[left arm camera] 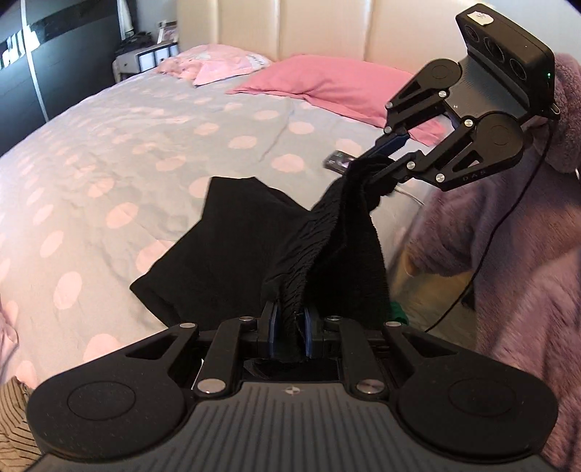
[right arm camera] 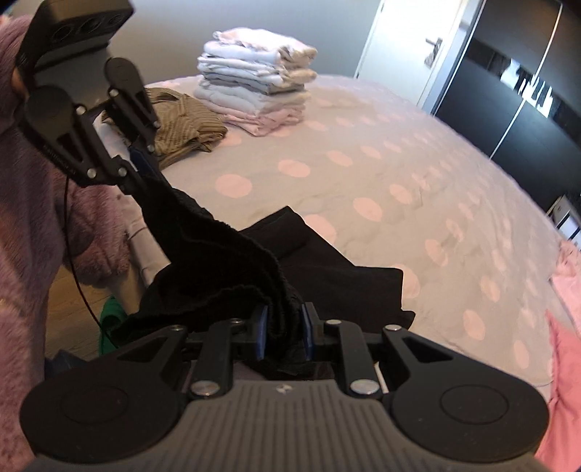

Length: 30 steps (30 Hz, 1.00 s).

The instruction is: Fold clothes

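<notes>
— Between the two grippers, what hung there?

— A black garment (left arm camera: 232, 236), its ribbed waistband (left arm camera: 319, 232) stretched in a sagging line from one gripper to the other. The left gripper (left arm camera: 290, 326) had its blue-padded fingers (left arm camera: 275, 319) pressed together on one end of the band, the cloth bunched between them and running back into the jaw. The right gripper (left arm camera: 377, 163) pinched the other end, raised higher.

— And seen from the right wrist?

— Much the same. The right gripper (right arm camera: 283, 330) was clamped on gathered black fabric, blue fingers (right arm camera: 260, 328) on each side of the fold. The left gripper (right arm camera: 139, 170) was up at the left of that view, closed on the far end of the band.

— Where was the rest of the garment?

— Below the band it draped down and lay spread on the bed (left arm camera: 109, 145), near its edge, on a grey cover with pale pink dots. Part of it hung over the bed's side.

— What else was on the bed?

— A pink pillow (left arm camera: 326, 87) by the cream headboard (left arm camera: 326, 25), a lighter pink pillow (left arm camera: 218, 65) beside it. Towards the other end sat a stack of folded pale laundry (right arm camera: 254, 87), with an olive striped garment (right arm camera: 181, 116) just beside it, loosely folded.

— And the person?

— A fuzzy purple sleeve (left arm camera: 515, 232) showed behind the right gripper, with a thin black cable (left arm camera: 508, 218) running across it.
</notes>
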Each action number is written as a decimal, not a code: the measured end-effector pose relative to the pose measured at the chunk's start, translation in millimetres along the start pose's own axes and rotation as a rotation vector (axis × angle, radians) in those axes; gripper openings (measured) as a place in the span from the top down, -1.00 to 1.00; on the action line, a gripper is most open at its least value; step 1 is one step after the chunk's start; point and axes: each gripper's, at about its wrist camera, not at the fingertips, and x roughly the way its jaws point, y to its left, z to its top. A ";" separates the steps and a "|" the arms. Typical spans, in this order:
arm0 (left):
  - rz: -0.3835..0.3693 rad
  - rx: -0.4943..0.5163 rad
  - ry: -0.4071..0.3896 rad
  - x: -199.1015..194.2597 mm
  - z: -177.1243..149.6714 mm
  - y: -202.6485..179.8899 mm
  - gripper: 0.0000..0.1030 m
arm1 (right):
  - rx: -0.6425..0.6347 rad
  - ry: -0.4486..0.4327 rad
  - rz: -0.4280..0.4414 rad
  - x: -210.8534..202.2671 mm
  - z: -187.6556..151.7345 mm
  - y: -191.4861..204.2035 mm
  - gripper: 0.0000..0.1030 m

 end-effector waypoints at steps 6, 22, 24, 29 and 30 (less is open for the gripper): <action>0.010 -0.094 -0.002 20.3 27.4 56.0 0.71 | 0.156 0.089 0.097 46.9 24.5 -61.4 0.58; 0.126 -0.264 0.139 122.5 57.0 158.4 0.48 | 0.318 0.362 0.149 214.7 22.7 -155.2 0.55; 0.123 -0.278 0.115 116.9 57.5 160.6 0.35 | 0.346 0.359 0.152 220.9 16.7 -160.0 0.53; 0.073 -0.246 0.077 107.4 64.1 143.7 0.08 | 0.403 0.346 0.138 225.2 8.0 -166.3 0.44; 0.059 -0.242 0.068 105.5 64.8 139.1 0.03 | 0.411 0.342 0.134 223.3 7.8 -165.6 0.43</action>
